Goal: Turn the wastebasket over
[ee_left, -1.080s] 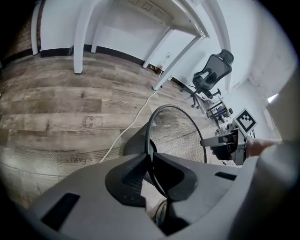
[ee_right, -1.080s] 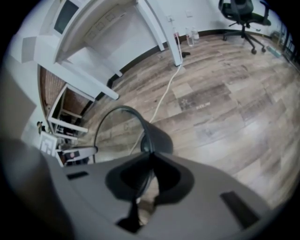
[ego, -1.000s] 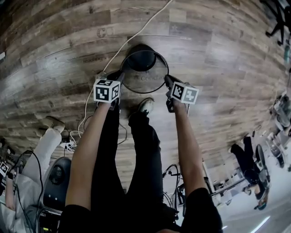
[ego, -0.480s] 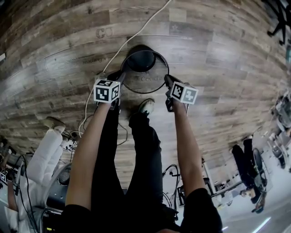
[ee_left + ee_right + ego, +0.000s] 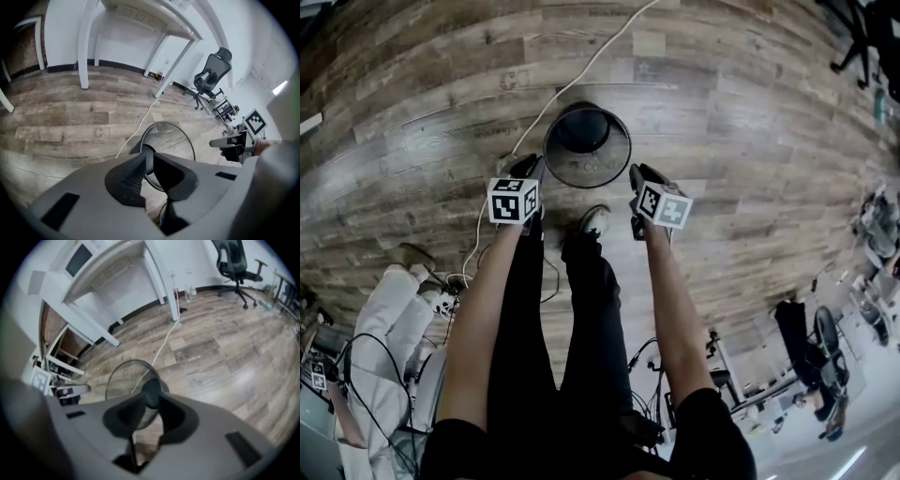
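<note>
Wastebasket: the round wire-mesh wastebasket (image 5: 602, 161) is out in front of my shoe (image 5: 596, 219), over the plank floor (image 5: 750, 141). It's tipped, open mouth facing up at me, dark base on the far side. I can't tell if it touches the floor.
Left gripper: my left gripper (image 5: 532, 173) has its jaws pinched on the left side of the rim, the wire running right between them.
Right gripper: my right gripper (image 5: 634, 178) has its jaws closed on the opposite side of the rim.
Feel: I'd judge it light and springy. The thin mesh looks easy to dent, and the smooth rim wire could swivel in the pads.
Best hold: two opposite rim points, as now, so it can pivot about that line.
Watch out: the white cable (image 5: 572, 80) lies on the floor just beyond the base.
</note>
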The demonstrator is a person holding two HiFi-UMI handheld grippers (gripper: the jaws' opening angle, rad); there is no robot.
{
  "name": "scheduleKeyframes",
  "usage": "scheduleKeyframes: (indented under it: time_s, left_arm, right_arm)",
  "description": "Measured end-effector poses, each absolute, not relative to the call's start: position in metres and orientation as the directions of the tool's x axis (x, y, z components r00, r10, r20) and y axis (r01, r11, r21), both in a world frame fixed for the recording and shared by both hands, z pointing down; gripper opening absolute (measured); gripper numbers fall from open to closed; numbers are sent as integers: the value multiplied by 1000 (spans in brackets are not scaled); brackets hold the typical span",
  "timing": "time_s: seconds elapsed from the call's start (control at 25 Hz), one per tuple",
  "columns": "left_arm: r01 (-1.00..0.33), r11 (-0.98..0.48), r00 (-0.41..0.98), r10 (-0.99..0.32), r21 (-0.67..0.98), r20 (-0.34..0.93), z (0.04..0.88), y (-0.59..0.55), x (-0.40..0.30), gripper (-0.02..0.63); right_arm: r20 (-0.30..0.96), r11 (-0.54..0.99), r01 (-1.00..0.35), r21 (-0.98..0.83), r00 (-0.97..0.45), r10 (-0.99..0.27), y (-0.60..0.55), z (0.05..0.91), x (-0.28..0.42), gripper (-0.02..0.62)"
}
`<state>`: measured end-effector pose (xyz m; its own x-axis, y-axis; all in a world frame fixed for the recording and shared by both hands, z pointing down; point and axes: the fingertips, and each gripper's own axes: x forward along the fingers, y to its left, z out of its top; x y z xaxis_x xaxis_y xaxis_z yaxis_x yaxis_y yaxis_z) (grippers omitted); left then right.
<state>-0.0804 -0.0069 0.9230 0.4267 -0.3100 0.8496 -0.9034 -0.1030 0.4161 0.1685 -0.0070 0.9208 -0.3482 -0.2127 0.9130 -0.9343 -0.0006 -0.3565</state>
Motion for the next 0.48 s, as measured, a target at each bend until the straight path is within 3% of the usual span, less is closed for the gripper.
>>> scheduleKeyframes:
  time_s: [0.12, 0.48]
  left_arm:
    - [-920, -121, 390, -388, 374, 835, 869, -5, -82, 39]
    - [-929, -167, 352, -675, 330, 649, 618, -36, -67, 35]
  right_arm:
    - [892, 51, -934, -354, -354, -281, -5, 865, 162, 58]
    - [753, 74, -878, -474, -447, -483, -38, 664, 145, 37]
